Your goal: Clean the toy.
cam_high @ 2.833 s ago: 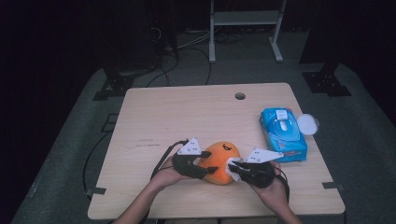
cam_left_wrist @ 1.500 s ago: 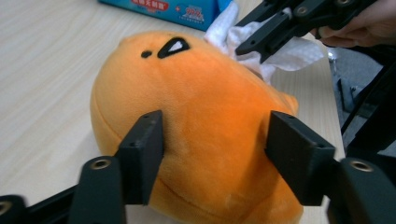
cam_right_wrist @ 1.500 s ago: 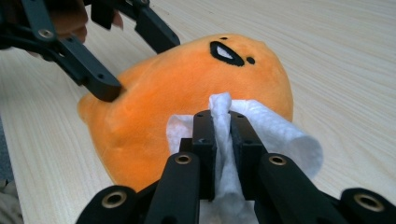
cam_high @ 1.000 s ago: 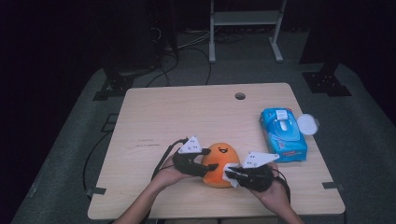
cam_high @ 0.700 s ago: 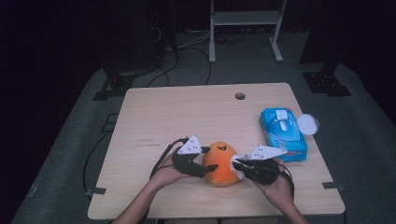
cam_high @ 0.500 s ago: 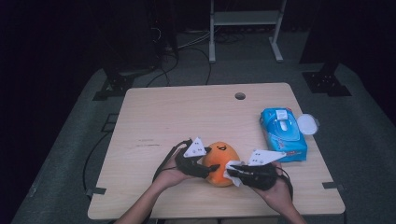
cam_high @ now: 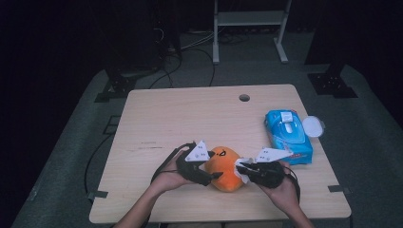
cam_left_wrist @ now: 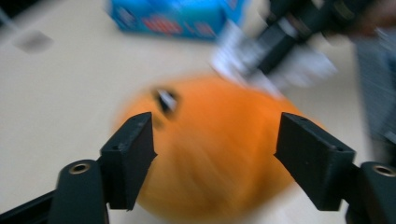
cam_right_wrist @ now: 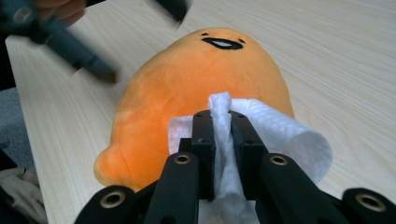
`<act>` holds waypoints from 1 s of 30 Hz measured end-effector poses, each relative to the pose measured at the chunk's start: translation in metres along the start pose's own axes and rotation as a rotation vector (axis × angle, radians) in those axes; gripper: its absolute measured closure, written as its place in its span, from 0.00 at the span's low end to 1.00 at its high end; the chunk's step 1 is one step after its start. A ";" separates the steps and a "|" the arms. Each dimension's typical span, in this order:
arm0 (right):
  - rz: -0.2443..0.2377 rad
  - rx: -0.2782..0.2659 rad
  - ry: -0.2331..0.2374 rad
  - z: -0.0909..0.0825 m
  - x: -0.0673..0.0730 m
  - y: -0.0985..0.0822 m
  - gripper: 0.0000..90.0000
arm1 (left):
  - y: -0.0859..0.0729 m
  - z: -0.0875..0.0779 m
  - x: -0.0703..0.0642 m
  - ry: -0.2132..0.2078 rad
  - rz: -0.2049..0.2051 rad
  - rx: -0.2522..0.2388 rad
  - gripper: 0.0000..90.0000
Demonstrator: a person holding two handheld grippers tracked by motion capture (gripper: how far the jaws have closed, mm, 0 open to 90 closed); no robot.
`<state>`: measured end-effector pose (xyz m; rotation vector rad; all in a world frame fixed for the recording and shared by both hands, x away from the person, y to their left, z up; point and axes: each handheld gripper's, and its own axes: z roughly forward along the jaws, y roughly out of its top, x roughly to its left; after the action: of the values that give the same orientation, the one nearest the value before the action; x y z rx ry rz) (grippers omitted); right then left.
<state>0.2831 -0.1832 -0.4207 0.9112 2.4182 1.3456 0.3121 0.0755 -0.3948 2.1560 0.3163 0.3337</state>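
An orange plush toy (cam_high: 225, 168) with a small drawn face lies near the table's front edge. My left gripper (cam_high: 215, 176) is at its left side. In the left gripper view its jaws (cam_left_wrist: 215, 154) have just been opening. They stand apart on either side of the blurred plush (cam_left_wrist: 210, 186), clear of it. My right gripper (cam_high: 240, 169) is shut on a folded white wipe (cam_right_wrist: 280, 133). It holds the wipe against the plush (cam_right_wrist: 187, 88) on its right side.
A blue pack of wipes (cam_high: 287, 135) lies at the table's right, with a white round lid (cam_high: 313, 127) beside it. The wooden table (cam_high: 190, 114) has a cable hole (cam_high: 244, 98) near its far edge. A metal stand and cables are on the floor behind.
The left gripper's jaws have spread apart around the plush. The right gripper with the wipe has shifted slightly against the plush's side. Both hands have stayed near the same place.
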 end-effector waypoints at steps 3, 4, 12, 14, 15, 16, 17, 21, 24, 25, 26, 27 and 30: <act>-0.039 -0.018 0.055 -0.005 0.011 0.004 0.90 | -0.003 0.014 0.001 0.075 0.022 0.046 0.30; -0.039 -0.018 0.055 -0.005 0.011 0.004 0.90 | -0.003 0.014 0.001 0.075 0.022 0.046 0.30; -0.007 -0.003 0.010 0.003 0.002 0.002 0.90 | -0.015 0.008 -0.003 -0.064 -0.043 0.085 0.33; 0.002 -0.004 0.007 0.003 -0.001 0.002 0.90 | -0.014 0.006 -0.003 -0.068 -0.034 0.081 0.31; 0.005 -0.007 0.007 0.003 -0.003 0.002 0.90 | -0.011 0.005 -0.002 -0.058 -0.029 0.064 0.31; 0.007 -0.006 0.001 0.004 -0.003 0.001 0.90 | -0.009 0.004 0.001 -0.046 -0.025 0.033 0.29; 0.004 -0.006 -0.001 0.004 -0.004 0.001 0.90 | -0.007 0.004 0.003 -0.031 -0.033 0.000 0.28; -0.008 -0.013 0.004 0.001 -0.002 0.002 0.90 | -0.005 0.020 0.010 -0.015 -0.040 0.031 0.27; -0.045 -0.031 0.068 -0.007 0.010 0.004 0.90 | -0.011 0.025 0.013 -0.023 -0.079 0.047 0.29; -0.087 -0.018 0.142 -0.007 0.023 0.005 0.90 | -0.012 0.025 0.016 -0.026 -0.099 0.048 0.29; -0.087 -0.018 0.142 -0.007 0.023 0.005 0.90 | -0.013 0.024 0.017 -0.029 -0.112 0.050 0.29; -0.116 0.006 0.148 -0.005 0.029 0.004 0.90 | -0.014 0.024 0.018 -0.035 -0.117 0.051 0.29; -0.129 0.032 0.113 0.001 0.028 0.001 0.90 | -0.016 0.020 0.014 -0.041 -0.113 0.054 0.33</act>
<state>0.2620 -0.1647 -0.4178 0.6901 2.5412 1.3494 0.3308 0.0743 -0.4180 2.1847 0.4261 0.2192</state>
